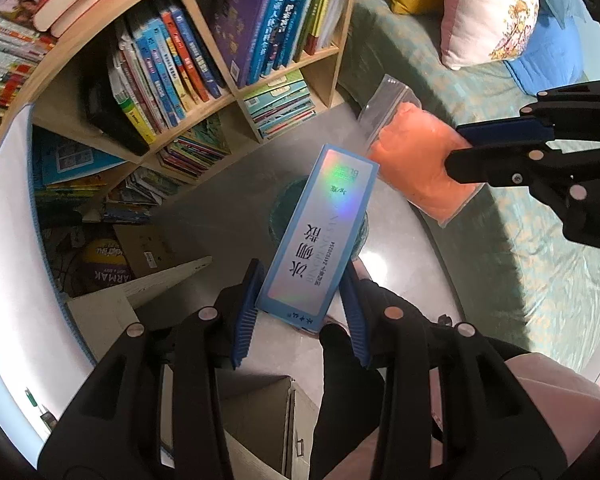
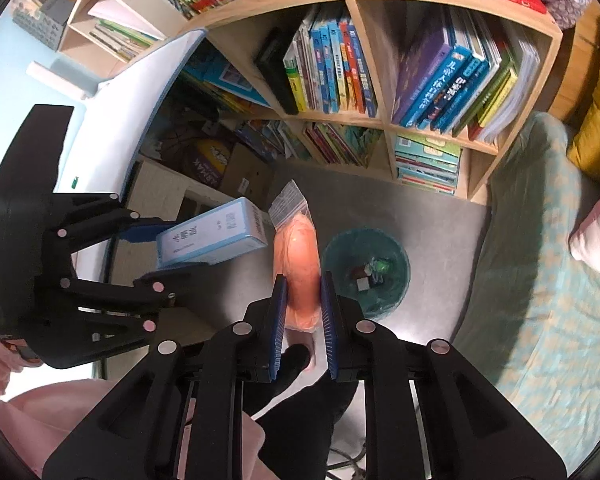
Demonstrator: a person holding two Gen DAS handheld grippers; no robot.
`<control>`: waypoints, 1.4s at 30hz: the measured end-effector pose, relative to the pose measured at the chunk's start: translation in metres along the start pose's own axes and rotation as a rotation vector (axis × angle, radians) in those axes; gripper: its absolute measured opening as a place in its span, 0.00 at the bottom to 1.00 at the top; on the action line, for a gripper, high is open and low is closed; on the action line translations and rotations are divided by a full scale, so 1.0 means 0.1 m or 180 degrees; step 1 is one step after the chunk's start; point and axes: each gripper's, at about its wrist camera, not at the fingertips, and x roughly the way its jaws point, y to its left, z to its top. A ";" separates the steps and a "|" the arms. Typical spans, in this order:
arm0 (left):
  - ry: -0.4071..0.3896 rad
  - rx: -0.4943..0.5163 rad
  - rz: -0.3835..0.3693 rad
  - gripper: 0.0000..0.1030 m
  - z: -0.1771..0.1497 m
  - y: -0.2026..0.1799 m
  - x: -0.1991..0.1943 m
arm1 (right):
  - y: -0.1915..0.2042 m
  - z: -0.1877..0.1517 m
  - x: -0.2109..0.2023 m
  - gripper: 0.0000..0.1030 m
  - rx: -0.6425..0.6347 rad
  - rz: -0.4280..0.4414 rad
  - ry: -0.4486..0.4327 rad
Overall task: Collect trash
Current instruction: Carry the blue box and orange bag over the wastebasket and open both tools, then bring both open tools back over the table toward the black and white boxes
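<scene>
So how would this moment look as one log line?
left fingers: gripping light-blue cardboard box | right fingers: gripping clear orange-filled bag | green wastebasket: below

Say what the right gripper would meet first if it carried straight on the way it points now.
Probably the grey floor, just beside the green bin. The right gripper, shut on the orange bag, aims slightly left of the bin, though depth is unclear.

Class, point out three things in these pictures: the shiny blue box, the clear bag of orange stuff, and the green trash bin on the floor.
Shiny blue cardboard box (image 1: 316, 232): left wrist view, printed front face.
Clear plastic bag of orange filling (image 2: 298, 264): right wrist view, orange bulge.
Round green trash bin (image 2: 396, 252): right wrist view, inner wall.
</scene>
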 end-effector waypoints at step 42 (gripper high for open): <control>-0.0016 -0.0143 -0.0021 0.72 0.02 0.13 -0.03 | -0.13 0.10 -0.03 0.62 0.0207 0.0000 -0.0110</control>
